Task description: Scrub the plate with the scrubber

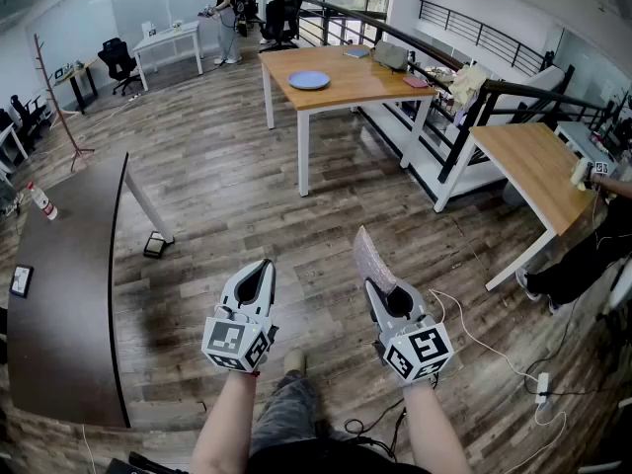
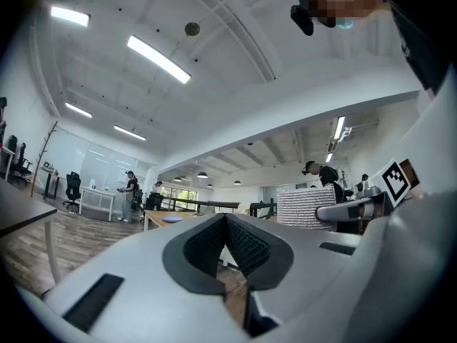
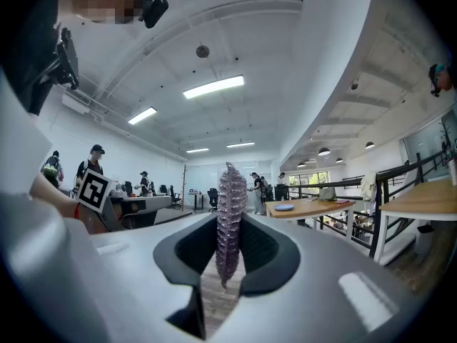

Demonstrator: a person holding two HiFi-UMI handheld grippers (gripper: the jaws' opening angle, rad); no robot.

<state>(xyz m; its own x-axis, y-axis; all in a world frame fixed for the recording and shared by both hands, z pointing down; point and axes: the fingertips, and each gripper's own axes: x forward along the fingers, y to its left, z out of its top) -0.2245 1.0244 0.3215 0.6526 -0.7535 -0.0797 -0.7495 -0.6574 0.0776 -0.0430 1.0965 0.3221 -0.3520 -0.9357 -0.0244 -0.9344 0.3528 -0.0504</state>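
Your right gripper (image 1: 381, 286) is pinching the scrubber (image 1: 372, 258), which is sticking out past its jaw tips. Blue plate (image 1: 309, 80) is sitting on the wooden table (image 1: 370, 85) far ahead, well apart from both grippers. Your left gripper (image 1: 259, 273) is carrying nothing, jaws pressed together, over the plank floor (image 1: 217, 196).

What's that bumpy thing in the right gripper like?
It is the scrubber, a thin, flat, silvery-grey pad with a bumpy, woven-looking surface. It stands on edge, pinched by the right gripper, most of it sticking out past the jaws. Only the gripper touches it, up above the wooden floor.
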